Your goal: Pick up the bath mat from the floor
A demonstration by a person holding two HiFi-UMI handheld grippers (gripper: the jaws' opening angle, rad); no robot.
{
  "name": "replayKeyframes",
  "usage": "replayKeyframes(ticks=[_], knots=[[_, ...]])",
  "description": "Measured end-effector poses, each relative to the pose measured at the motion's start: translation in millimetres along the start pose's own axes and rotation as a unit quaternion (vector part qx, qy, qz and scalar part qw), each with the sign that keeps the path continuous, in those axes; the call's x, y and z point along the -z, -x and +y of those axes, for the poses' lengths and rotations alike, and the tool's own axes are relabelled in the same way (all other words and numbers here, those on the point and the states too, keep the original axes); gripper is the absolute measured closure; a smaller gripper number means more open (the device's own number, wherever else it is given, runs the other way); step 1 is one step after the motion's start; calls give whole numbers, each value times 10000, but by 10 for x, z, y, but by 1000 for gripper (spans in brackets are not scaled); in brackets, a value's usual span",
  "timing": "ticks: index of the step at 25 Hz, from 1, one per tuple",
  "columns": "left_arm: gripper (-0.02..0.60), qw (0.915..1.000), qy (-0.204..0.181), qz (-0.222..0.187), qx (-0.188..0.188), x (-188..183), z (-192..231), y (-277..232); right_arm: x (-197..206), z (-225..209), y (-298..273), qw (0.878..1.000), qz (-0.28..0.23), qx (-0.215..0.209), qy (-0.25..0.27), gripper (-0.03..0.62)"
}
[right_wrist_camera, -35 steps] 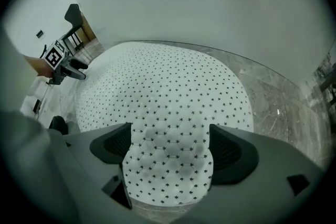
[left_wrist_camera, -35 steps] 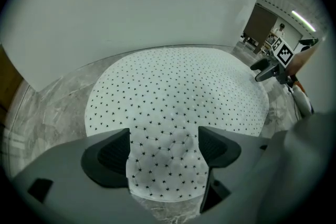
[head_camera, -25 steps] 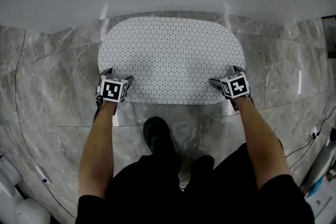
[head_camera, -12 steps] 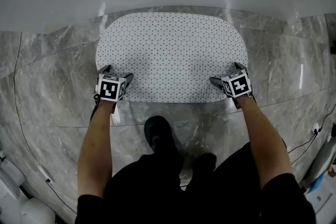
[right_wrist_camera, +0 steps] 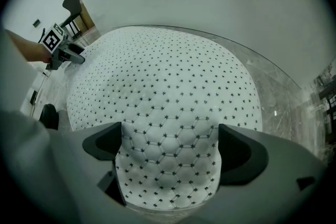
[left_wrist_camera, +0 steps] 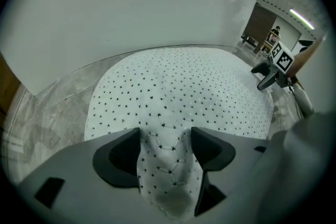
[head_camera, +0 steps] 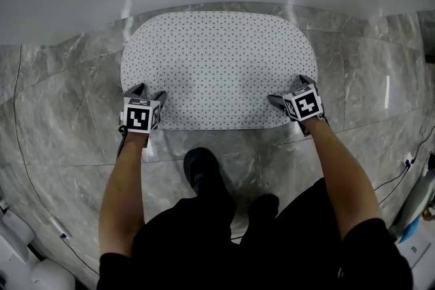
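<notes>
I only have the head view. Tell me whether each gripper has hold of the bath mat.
Observer: Left gripper view: the left gripper squeezes the bath mat, bunching it into a ridge between its jaws.
Operator: Now the right one.
Observer: Right gripper view: the right gripper has its jaws wide apart; the mat's near edge lies flat between them, not pinched.

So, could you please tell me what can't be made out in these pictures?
- Head view: marker cubes cover where the left gripper and the right gripper meet the bath mat.
- All views: the mat's underside, which faces the marble floor.
- Left gripper view: a distant person, too small to describe.
- Head view: white objects at bottom left, cut off by the edge.
</notes>
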State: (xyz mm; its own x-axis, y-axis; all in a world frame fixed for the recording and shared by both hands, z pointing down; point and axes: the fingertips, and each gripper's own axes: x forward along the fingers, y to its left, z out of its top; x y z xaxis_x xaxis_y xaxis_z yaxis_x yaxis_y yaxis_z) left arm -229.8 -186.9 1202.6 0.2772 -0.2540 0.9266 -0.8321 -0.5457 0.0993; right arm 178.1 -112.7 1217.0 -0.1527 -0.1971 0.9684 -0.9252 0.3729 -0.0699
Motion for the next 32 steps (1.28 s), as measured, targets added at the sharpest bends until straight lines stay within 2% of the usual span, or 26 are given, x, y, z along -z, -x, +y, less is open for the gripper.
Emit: replayKeyframes(ticks=[5,12,20,25,28,30,32], knots=[[400,9997,-194,-27,118,-39,-159,2,-20,6,1,10000,2,17,42,25],[502,9993,-235,-62,285,15,-283,-62,-14,50,18,10000,-17,3,72,49],[526,9991,-176,-2,398,33,-322,-55,-32,114,35,9999,-86,-58,94,115],[526,9990,-179,-38,405,77,-324,-92,-83,285,76,9991,-229,-179,320,278],[527,9990,-234,-10,389,88,-339,-74,-126,336,94,9986,-329,-314,270,361],[526,9990,-242,29,382,105,-366,-37,-145,356,88,9984,-386,-354,192,465],[526,9991,-241,44,358,116,-398,15,-152,375,78,9985,-377,-229,331,498]])
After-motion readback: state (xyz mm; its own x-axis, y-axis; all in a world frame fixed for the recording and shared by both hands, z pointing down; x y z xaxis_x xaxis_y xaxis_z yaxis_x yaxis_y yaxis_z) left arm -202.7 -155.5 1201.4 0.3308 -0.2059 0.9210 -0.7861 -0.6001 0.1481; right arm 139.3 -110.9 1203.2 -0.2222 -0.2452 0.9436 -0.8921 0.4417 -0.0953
